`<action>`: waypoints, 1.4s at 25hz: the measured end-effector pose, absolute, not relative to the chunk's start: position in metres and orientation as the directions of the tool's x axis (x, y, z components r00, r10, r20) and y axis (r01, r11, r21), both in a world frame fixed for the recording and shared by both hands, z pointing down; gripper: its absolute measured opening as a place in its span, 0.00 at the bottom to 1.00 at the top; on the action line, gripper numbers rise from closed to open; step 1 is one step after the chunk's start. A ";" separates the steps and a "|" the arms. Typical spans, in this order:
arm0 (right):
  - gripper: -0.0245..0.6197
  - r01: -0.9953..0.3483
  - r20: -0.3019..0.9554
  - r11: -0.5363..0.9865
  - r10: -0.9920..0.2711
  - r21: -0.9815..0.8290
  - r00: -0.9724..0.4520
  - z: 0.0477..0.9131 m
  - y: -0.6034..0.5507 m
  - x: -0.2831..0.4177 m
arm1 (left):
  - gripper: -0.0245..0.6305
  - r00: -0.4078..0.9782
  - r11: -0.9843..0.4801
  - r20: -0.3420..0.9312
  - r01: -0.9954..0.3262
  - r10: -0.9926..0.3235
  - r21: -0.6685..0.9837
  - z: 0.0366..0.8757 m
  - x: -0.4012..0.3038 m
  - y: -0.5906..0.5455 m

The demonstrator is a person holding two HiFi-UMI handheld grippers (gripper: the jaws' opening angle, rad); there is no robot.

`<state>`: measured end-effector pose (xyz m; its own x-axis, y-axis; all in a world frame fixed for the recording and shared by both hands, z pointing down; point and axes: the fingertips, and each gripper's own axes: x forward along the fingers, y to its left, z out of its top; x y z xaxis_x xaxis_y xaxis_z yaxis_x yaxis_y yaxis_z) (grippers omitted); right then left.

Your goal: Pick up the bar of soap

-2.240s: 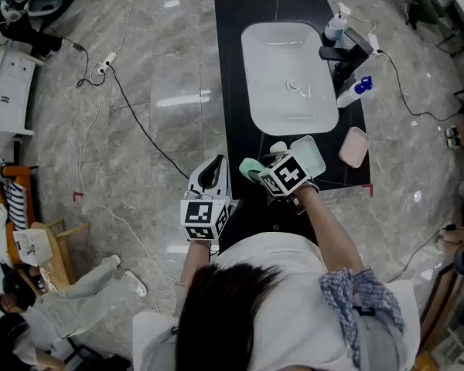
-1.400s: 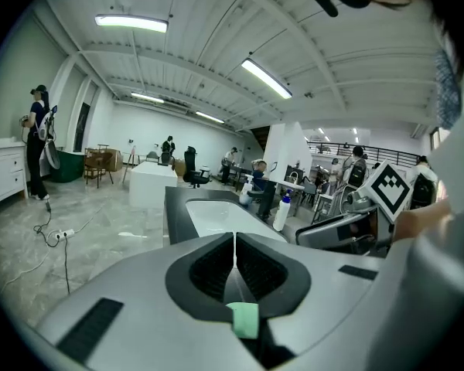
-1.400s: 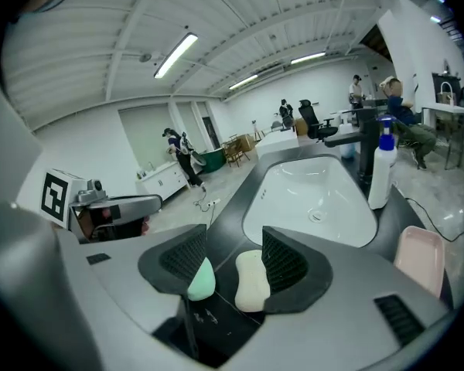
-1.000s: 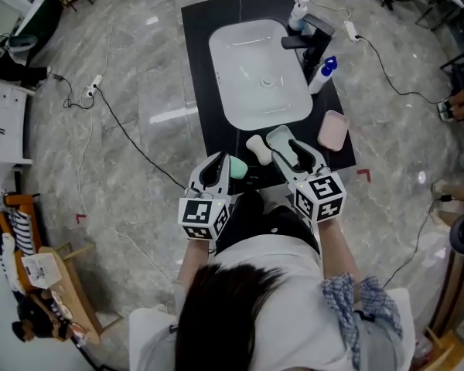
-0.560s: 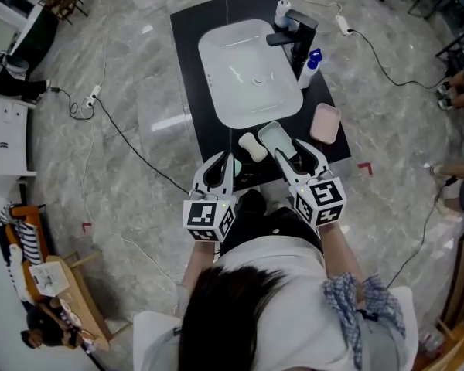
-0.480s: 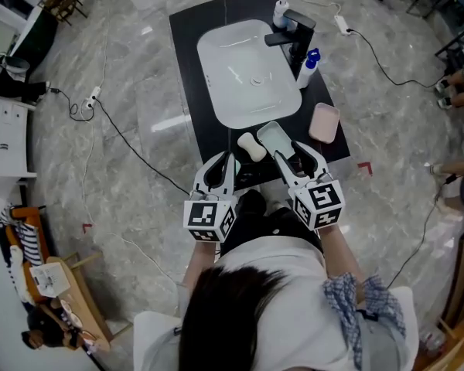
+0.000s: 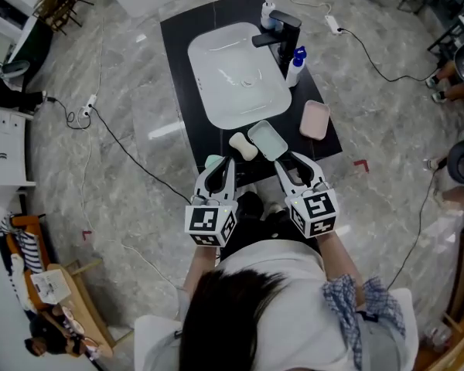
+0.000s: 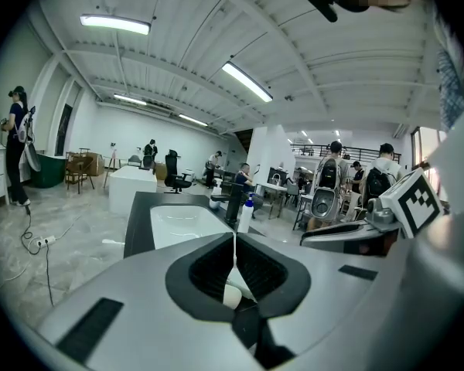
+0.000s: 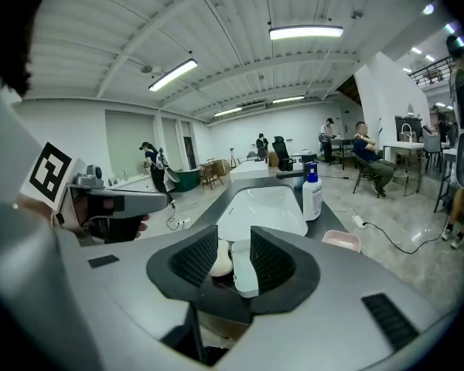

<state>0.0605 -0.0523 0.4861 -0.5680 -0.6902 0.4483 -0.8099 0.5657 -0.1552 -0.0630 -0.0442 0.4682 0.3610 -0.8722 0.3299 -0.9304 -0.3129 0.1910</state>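
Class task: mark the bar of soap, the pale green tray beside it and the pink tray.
bar of soap [image 7: 242, 146], head view, middle of its top.
pale green tray [image 7: 268, 141], head view, its bare inside.
pink tray [image 7: 314, 120], head view, its bare inside.

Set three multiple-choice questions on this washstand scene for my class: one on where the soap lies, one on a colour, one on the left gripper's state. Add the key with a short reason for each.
1. Where does the bar of soap lie?
A on the floor
B on the black counter, beside the pale green tray
C on a shelf

2. What colour is the dish at the counter's right side in the head view?
A pink
B yellow
C black

3. How do the jaws of the left gripper stand?
A shut, nothing between them
B wide apart
C clamped on the soap

Key:
1 B: the head view shows the bar on the counter next to the tray.
2 A: the dish is plainly pink.
3 A: the left gripper view shows the jaws meeting along one line.
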 end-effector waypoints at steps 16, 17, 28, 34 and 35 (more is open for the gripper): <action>0.06 -0.863 0.466 0.497 -0.745 -0.088 -0.477 0.484 -0.027 0.090 | 0.06 0.324 -0.279 0.337 -0.944 -0.884 0.175 0.466 -0.048 -0.008; 0.06 -0.866 0.470 0.492 -0.747 -0.087 -0.471 0.486 -0.025 0.092 | 0.06 0.321 -0.277 0.339 -0.945 -0.884 0.173 0.466 -0.047 -0.006; 0.06 -0.839 0.475 0.541 -0.725 -0.058 -0.500 0.486 -0.008 0.092 | 0.06 0.289 -0.246 0.335 -0.955 -0.897 0.166 0.467 -0.041 0.013; 0.06 -0.830 0.483 0.556 -0.718 -0.035 -0.502 0.485 -0.001 0.096 | 0.06 0.283 -0.240 0.334 -0.956 -0.899 0.167 0.467 -0.035 0.022; 0.06 -0.830 0.484 0.557 -0.717 -0.034 -0.502 0.485 0.000 0.096 | 0.06 0.283 -0.239 0.335 -0.957 -0.899 0.166 0.467 -0.034 0.023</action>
<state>0.0961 0.0001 0.4852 -0.5015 -0.7169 0.4843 -0.8297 0.5572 -0.0345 -0.0339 0.0230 0.4672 0.2830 -0.8987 0.3351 -0.9566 -0.2394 0.1659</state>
